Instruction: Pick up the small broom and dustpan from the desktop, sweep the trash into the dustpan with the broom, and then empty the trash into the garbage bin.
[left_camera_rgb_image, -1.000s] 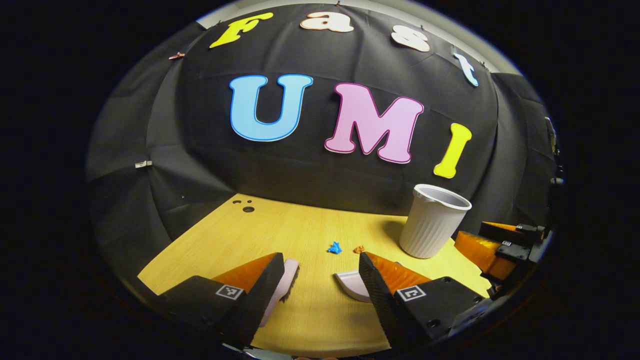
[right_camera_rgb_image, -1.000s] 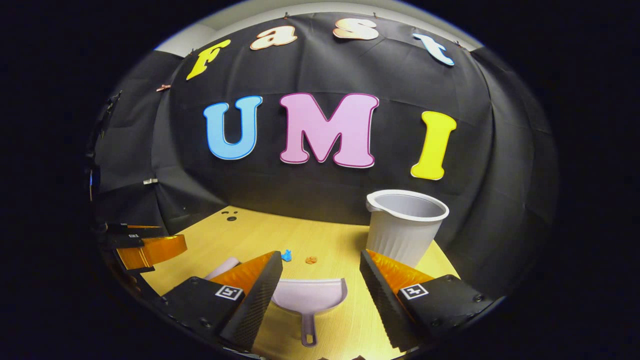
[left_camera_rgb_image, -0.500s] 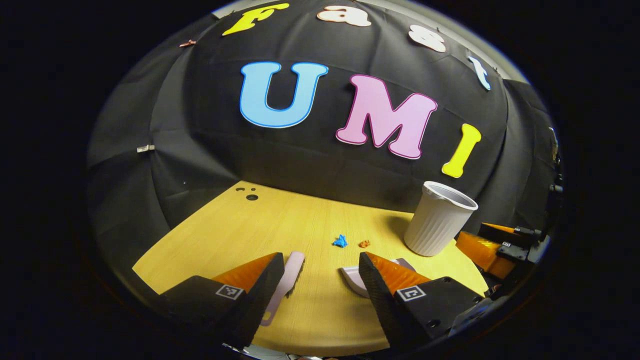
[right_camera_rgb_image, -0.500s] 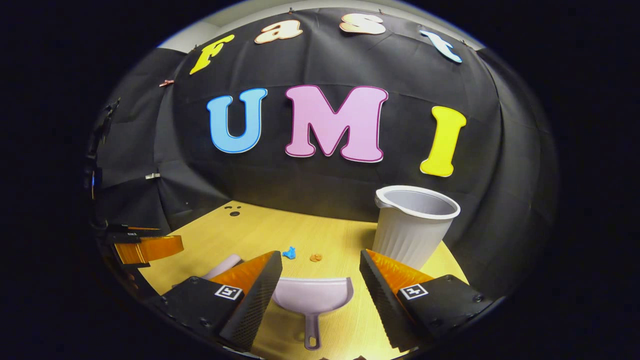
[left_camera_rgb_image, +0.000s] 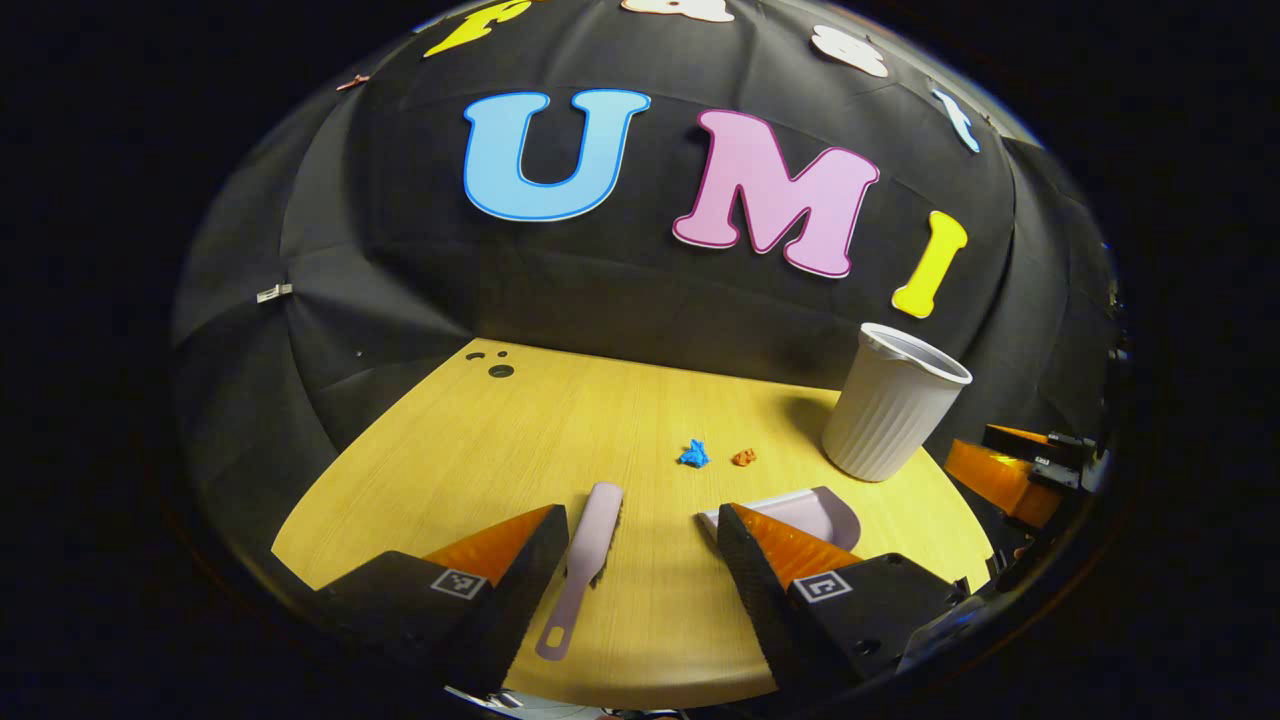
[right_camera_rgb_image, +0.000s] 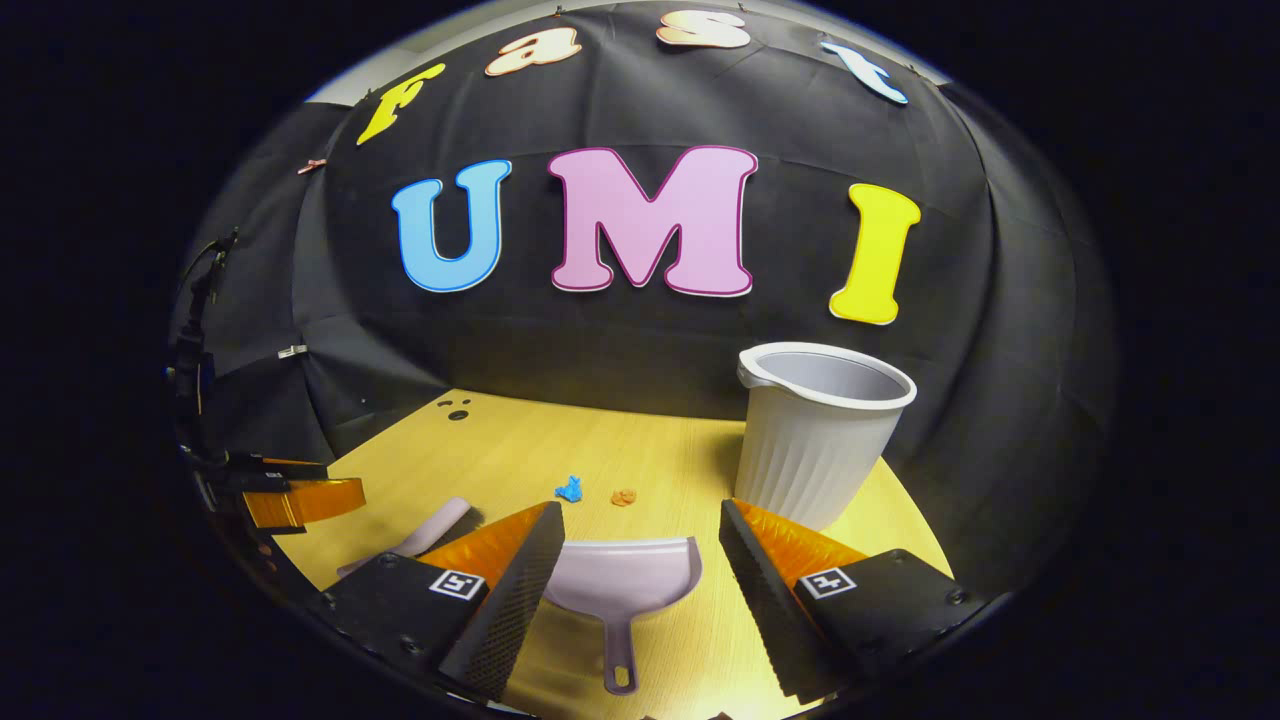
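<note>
Both grippers hang above the near edge of the wooden desktop (left_camera_rgb_image: 520, 440), neither touching anything.

Left gripper (left_camera_rgb_image: 640, 550): fingers spread wide, nothing between them. The small broom (left_camera_rgb_image: 585, 555) lies flat on the desktop just inside its left finger, handle end toward the camera, the other end pointing toward the back wall. In the right gripper view the same broom (right_camera_rgb_image: 425, 530) shows partly behind that gripper's left finger.

Right gripper (right_camera_rgb_image: 640, 550): fingers likewise wide apart and empty. The dustpan (right_camera_rgb_image: 625, 585) sits flat on the desktop between them, pan mouth facing away, handle pointing back toward the camera; neither finger touches it. In the left gripper view the dustpan (left_camera_rgb_image: 825, 505) lies partly hidden behind the left gripper's right finger.

Trash: a blue scrap (left_camera_rgb_image: 693, 455) and an orange scrap (left_camera_rgb_image: 743, 457) lie side by side, near each other but apart, farther out on the desktop than broom and dustpan.

Garbage bin (right_camera_rgb_image: 820, 430): pale ribbed bin, upright, standing at the right rear of the desktop near the wall, open at the top. Its inside cannot be seen.

The right gripper (left_camera_rgb_image: 1010, 470) also shows at the right edge of the left gripper view, beyond the bin.
</note>
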